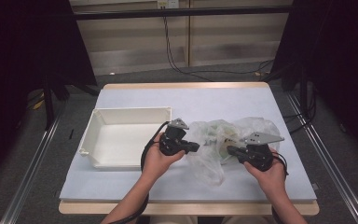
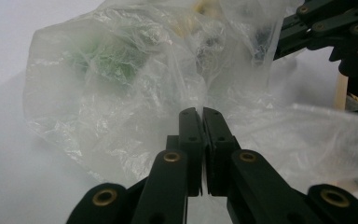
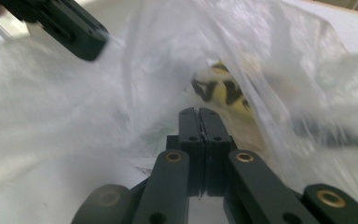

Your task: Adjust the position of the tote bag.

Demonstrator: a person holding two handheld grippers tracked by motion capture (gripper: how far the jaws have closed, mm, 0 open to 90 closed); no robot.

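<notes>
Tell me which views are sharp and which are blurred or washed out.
High view: evenly lit and sharp, dark at both sides. Left gripper view: plastic bag hazy, pale, green contents indistinct. Right gripper view: bag film smeared; fingers sharp, yellow-black item soft.

A lab-style recording bay: black curtains (image 1: 23,51), floor rails (image 1: 28,170), trailing cables (image 1: 177,60), lone worktable (image 1: 186,100).

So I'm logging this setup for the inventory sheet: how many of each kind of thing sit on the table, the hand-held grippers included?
White tray: 1
Clear plastic bag, contents too blurred to count: 1
Hand-held grippers, left hand-held gripper and right hand-held gripper: 2
Total: 4
</notes>
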